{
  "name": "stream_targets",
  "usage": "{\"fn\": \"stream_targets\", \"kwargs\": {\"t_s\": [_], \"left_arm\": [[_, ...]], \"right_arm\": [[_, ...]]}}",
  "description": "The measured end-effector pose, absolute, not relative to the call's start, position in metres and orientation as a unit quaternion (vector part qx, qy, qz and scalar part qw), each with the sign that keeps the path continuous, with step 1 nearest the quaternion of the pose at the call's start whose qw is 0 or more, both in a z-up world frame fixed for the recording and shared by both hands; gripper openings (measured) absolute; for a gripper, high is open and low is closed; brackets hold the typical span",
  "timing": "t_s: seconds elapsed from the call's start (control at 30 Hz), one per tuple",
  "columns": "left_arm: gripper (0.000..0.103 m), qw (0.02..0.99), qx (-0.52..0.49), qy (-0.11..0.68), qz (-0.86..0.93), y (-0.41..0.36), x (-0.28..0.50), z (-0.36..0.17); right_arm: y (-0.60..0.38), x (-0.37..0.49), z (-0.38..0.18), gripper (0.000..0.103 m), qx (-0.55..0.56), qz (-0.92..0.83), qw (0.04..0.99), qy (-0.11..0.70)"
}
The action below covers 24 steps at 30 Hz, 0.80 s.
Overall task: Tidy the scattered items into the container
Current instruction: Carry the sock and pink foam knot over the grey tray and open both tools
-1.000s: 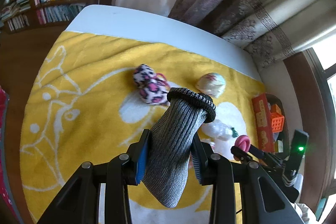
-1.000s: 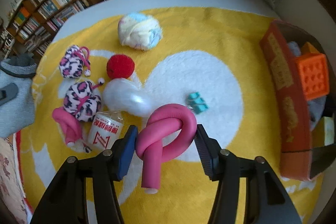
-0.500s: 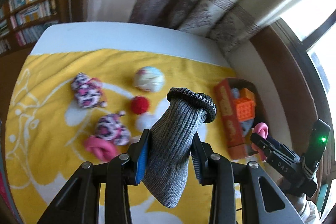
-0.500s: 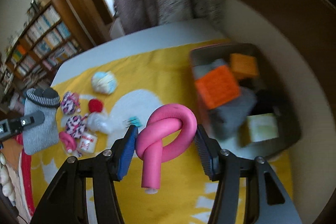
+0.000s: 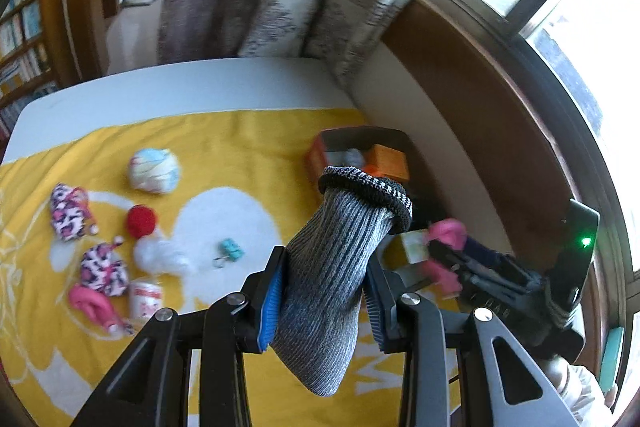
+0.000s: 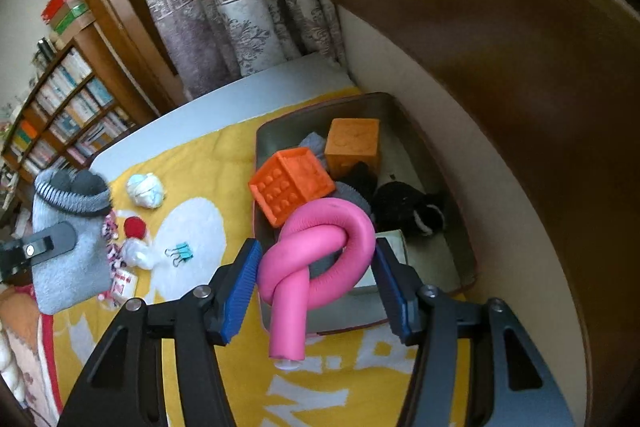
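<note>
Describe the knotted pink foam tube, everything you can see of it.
The pink foam tube is a soft-looking, smooth, matte roll tied in one loose overhand knot, with its free end hanging down and showing a pale tip. It sits between the blue pads of the right gripper, whose jaws are opening, above the near edge of the container. In the left wrist view it appears blurred.

My left gripper (image 5: 326, 301) clamps a grey sock (image 5: 340, 267), cuff toward twelve o'clock. At one o'clock sits the container (image 5: 360, 139) holding an orange block (image 5: 386, 163). At three o'clock, my right gripper (image 5: 436, 259) carries a pink foam knot (image 5: 446, 233). Scattered items lie toward nine o'clock on the yellow blanket (image 5: 240, 143).
</note>
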<state>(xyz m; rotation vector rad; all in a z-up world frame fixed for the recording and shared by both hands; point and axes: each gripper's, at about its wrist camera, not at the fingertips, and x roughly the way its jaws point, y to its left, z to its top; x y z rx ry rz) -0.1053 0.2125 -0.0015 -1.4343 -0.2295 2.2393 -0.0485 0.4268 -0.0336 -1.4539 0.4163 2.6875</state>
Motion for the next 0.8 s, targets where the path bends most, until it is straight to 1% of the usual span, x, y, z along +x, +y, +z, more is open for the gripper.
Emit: {"fn": "stream_targets", "kwargs": {"t_s": [0.03,0.13,0.47,0.73,0.77,0.8], "left_arm": [[0.038,0.237,-0.521,-0.080,0.816,0.219,-0.104,0.001],[0.038,0.246,-0.519,-0.073,0.816,0.236,-0.104,0.005],[0.038,0.273,-0.518,-0.054,0.809,0.287,-0.111,0.009],[0.038,0.300,-0.509,-0.039,0.806,0.341,-0.131,0.014],[0.040,0.300,-0.508,-0.038,0.807,0.346,-0.134,0.014],[0.044,0.297,-0.509,-0.037,0.807,0.351,-0.137,0.014]], "right_arm": [[0.428,-0.046,-0.034,0.071,-0.469,0.872,0.023,0.135],[0.430,-0.040,-0.035,0.074,-0.464,0.876,0.013,0.130],[0.458,-0.021,-0.039,0.074,-0.463,0.873,0.022,0.153],[0.464,-0.009,-0.043,0.074,-0.464,0.871,0.023,0.159],[0.464,-0.009,-0.044,0.074,-0.465,0.871,0.023,0.159],[0.465,-0.008,-0.045,0.074,-0.465,0.870,0.024,0.159]]}}
